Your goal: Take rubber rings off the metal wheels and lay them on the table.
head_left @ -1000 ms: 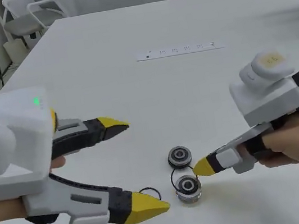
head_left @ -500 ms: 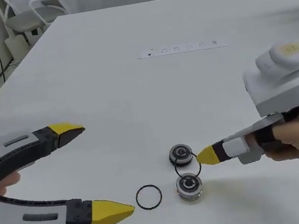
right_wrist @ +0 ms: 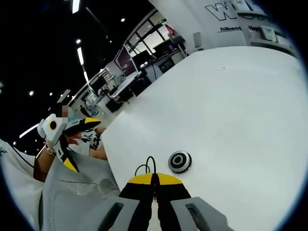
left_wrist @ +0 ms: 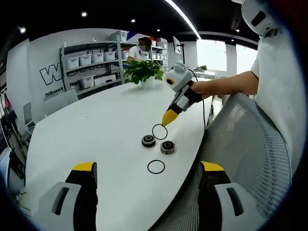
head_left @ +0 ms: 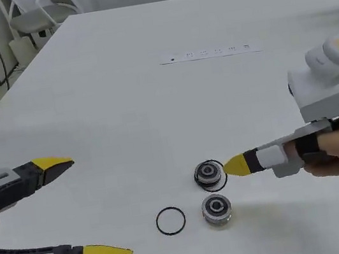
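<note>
Two metal wheels stand close together on the white table (head_left: 121,109), a far wheel (head_left: 208,173) and a near wheel (head_left: 216,208). My right gripper (head_left: 232,166) is shut on a thin black rubber ring (head_left: 219,180), which hangs from its tip right by the far wheel. The left gripper view shows this ring (left_wrist: 159,131) in the air beyond both wheels (left_wrist: 148,141) (left_wrist: 167,147). Another loose ring (head_left: 170,221) lies flat on the table left of the near wheel. My left gripper (head_left: 83,211) is open at the lower left, apart from everything.
A flat white strip with small marks (head_left: 209,53) lies farther back on the table. Chairs (head_left: 36,19) stand past the far left corner. A potted plant (left_wrist: 142,71) sits at the table's far end. The table's near edge runs just below the wheels.
My left gripper has drawn back to the left, which uncovered the loose ring on the table. My right gripper has moved the pinched ring from between the wheels to the far wheel.
</note>
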`<state>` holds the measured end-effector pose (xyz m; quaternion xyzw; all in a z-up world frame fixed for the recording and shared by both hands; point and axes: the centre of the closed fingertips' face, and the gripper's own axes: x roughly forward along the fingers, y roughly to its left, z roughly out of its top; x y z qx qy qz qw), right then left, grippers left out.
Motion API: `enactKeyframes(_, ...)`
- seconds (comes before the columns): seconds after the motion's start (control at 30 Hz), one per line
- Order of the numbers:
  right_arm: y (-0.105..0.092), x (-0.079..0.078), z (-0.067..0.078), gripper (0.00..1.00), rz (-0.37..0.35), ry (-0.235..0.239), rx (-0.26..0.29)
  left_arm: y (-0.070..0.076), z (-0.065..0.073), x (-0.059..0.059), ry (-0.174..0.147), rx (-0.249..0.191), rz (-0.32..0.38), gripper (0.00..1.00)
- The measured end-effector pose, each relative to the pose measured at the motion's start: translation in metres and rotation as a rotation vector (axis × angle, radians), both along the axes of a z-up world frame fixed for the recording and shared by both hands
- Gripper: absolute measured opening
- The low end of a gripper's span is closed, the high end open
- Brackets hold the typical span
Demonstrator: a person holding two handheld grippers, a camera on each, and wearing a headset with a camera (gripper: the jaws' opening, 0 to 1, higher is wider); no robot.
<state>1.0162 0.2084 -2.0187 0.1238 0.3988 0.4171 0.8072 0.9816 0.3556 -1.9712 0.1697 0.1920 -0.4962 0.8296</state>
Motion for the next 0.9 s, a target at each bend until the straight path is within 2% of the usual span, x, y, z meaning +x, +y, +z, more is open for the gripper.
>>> enactKeyframes(0.1,0.003,0.000,0.003,0.00,0.002,-0.004,0.013,0.004,-0.004,-0.001,0.005,0.018,0.005,0.85)
enactKeyframes(0.23,0.006,0.000,0.006,0.00,0.004,-0.011,0.020,0.005,-0.006,-0.002,0.017,0.002,0.009,0.85)
enactKeyframes(0.4,0.009,-0.001,0.008,0.00,0.011,-0.018,0.021,0.006,-0.011,-0.002,0.029,0.008,0.014,0.85)
enactKeyframes(0.57,0.015,-0.002,0.010,0.00,0.025,-0.027,0.024,0.006,-0.022,-0.005,0.058,0.041,0.007,0.85)
enactKeyframes(0.73,0.020,-0.004,0.010,0.00,0.043,-0.037,0.019,0.005,-0.024,-0.007,0.069,0.036,0.005,0.86)
enactKeyframes(0.9,0.026,-0.007,0.010,0.00,0.065,-0.032,0.021,0.008,-0.030,-0.007,0.100,0.039,0.021,0.86)
